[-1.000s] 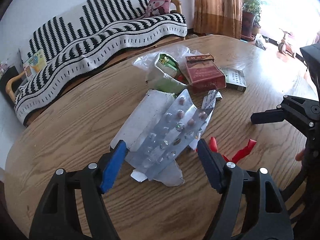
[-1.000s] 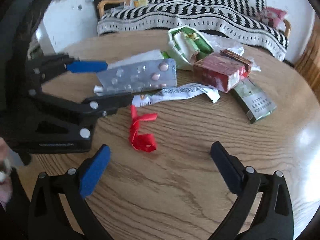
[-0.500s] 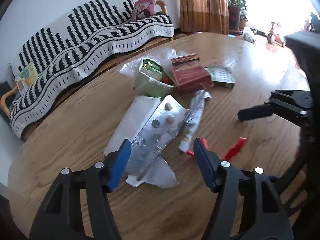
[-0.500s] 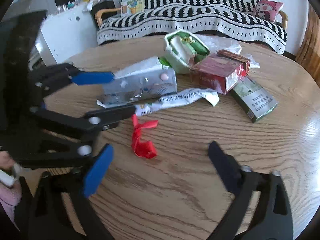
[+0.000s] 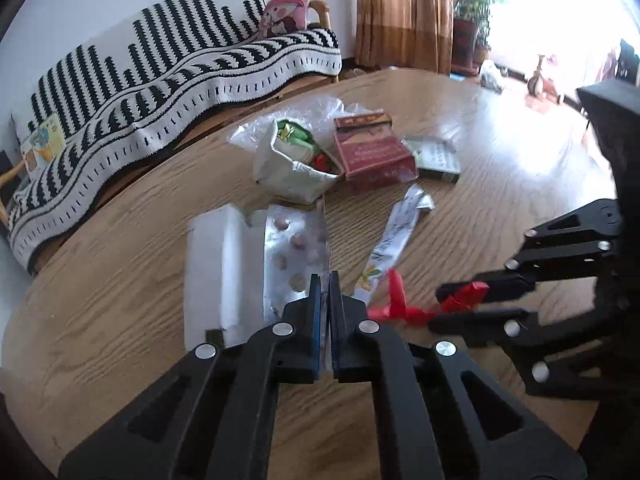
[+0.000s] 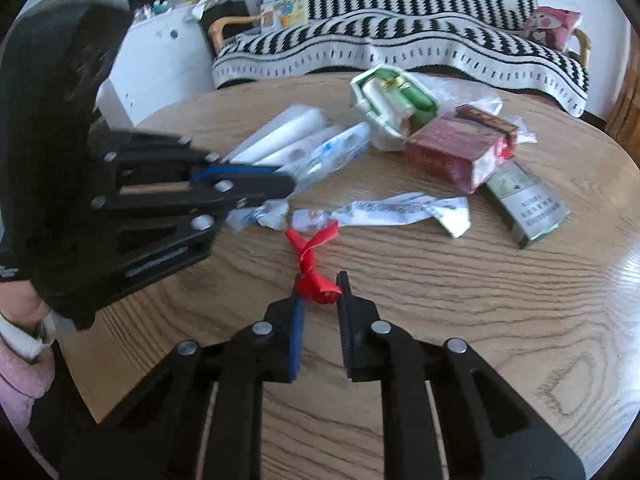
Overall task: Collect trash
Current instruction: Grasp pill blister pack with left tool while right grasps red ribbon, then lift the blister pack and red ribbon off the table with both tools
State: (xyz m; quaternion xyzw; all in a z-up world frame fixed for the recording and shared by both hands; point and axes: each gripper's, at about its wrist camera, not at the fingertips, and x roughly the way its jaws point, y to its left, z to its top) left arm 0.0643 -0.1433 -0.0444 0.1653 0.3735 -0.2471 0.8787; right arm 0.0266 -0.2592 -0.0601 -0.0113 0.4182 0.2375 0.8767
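Both grippers have closed since a second ago, when their jaws stood wide over the litter on my table point(image 5: 120, 280).

Left wrist view: my left gripper point(image 5: 325, 280) now pinches the near end of the blister pack point(image 5: 294, 248), jaws nearly together with only the foil edge between them. I took it by the end because a thin flat sheet gives no other purchase. The pack tilts up and lies partly over a white paper point(image 5: 216, 264); whether the paper is caught too, I cannot tell. Toward the far edge sit an open white bag point(image 5: 292, 164), a red box point(image 5: 374, 152) and a green pack point(image 5: 436, 158), clustered and touching. A long wrapper point(image 5: 396, 240) lies between them and my grippers.

Right wrist view: my right gripper point(image 6: 320, 286) has its jaws narrow around the bunched end of the red ribbon point(image 6: 314, 264), whose free tail trails toward the wrapper point(image 6: 396, 210). The grip looks light, so I judge it could slip on lifting. My left gripper point(image 6: 256, 184) appears at the left edge, blurred.

No bin shows in either view.
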